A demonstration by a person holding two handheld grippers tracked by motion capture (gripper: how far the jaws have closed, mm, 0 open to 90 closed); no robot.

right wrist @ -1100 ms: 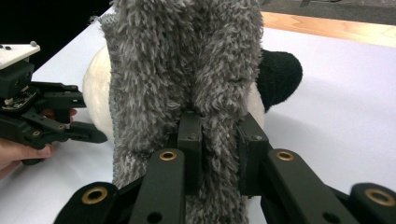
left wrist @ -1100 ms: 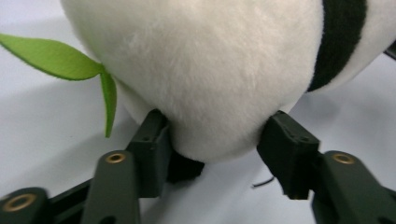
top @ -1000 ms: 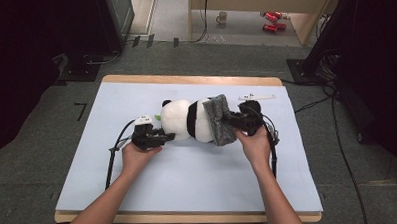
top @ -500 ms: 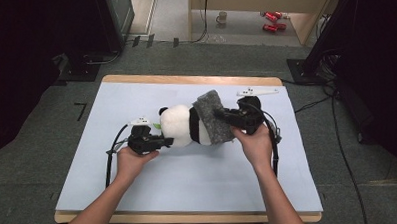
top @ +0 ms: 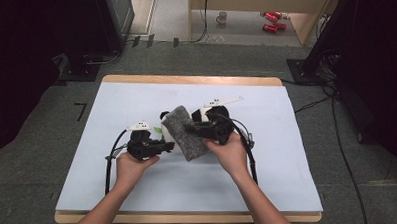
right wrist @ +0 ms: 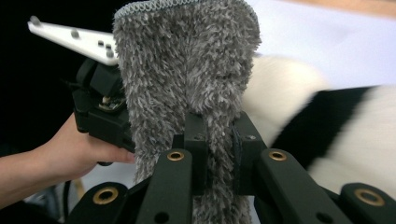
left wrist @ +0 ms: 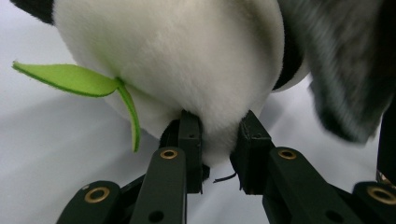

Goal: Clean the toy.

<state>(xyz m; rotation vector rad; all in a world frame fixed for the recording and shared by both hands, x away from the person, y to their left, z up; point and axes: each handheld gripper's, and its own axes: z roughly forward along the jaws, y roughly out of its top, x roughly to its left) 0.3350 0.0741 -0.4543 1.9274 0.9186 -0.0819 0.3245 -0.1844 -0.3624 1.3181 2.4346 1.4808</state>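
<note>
A black-and-white panda plush [top: 167,136] lies in the middle of the pale mat [top: 136,99]. A grey fuzzy cloth [top: 184,132] is draped over it. My left gripper [top: 167,145] is shut on the panda's white fur [left wrist: 187,60], its jaws pinching a fold [left wrist: 219,154] beside a green felt leaf [left wrist: 70,79]. My right gripper [top: 190,127] is shut on the grey cloth [right wrist: 187,70], held up in front of the panda's body [right wrist: 336,130]. The left gripper's body [right wrist: 98,109] and the hand holding it show behind the cloth in the right gripper view.
The mat covers a wooden table whose edge [top: 185,80] shows at the back. Cables trail from both grippers toward the person. A mug [top: 222,16] and red cans [top: 271,20] sit on the floor beyond. Dark equipment stands at both sides.
The right gripper has carried the grey cloth leftward across the panda, from its right end to over its middle. The left gripper has closed on the panda's fur and lifted slightly.
</note>
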